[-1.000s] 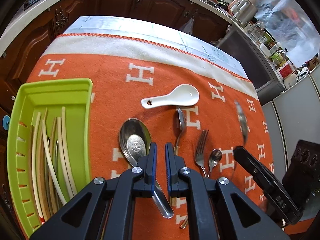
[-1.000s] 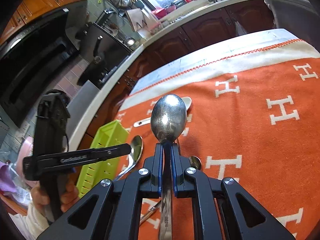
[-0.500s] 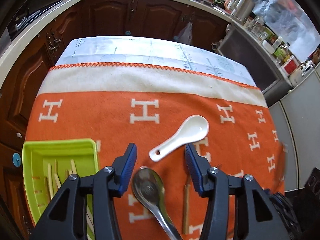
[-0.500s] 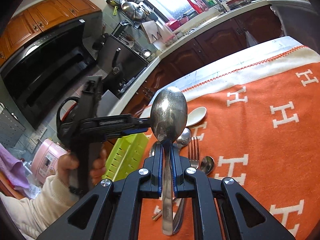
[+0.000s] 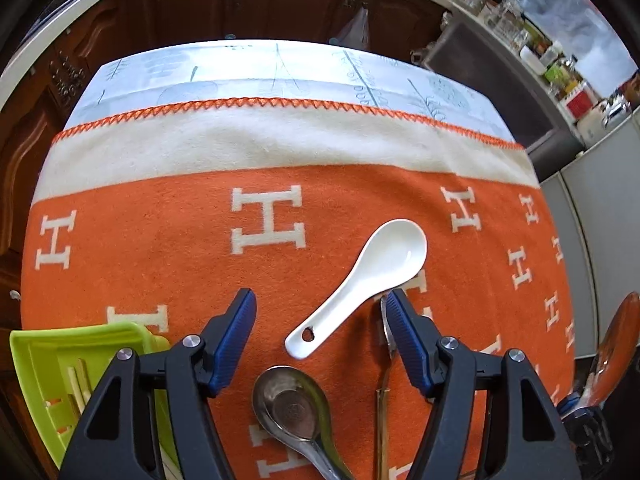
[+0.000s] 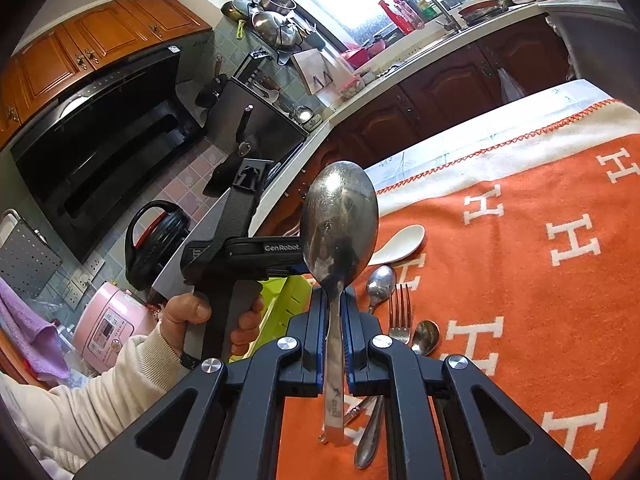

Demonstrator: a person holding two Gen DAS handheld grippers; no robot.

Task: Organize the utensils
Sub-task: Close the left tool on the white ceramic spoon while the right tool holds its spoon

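My left gripper (image 5: 320, 306) is open and empty above the orange cloth, with the handle of a white ceramic spoon (image 5: 368, 276) between its fingers. A large metal spoon (image 5: 290, 406) lies just below it, and a smaller metal spoon (image 5: 386, 328) beside the right finger. My right gripper (image 6: 333, 300) is shut on a big metal spoon (image 6: 339, 228) held bowl-up in the air. Below it on the cloth lie a fork (image 6: 399, 312), a small spoon (image 6: 425, 336), another spoon (image 6: 380, 280) and the white ceramic spoon (image 6: 398, 244).
A lime-green tray (image 5: 52, 364) with pale chopsticks sits at the cloth's left; it also shows in the right wrist view (image 6: 286, 300). The orange H-patterned cloth (image 5: 160, 240) covers the table. Kitchen counters and dark cabinets surround it.
My left gripper has opened and moved forward over the cloth to the white ceramic spoon. My right gripper has lifted the big spoon higher.
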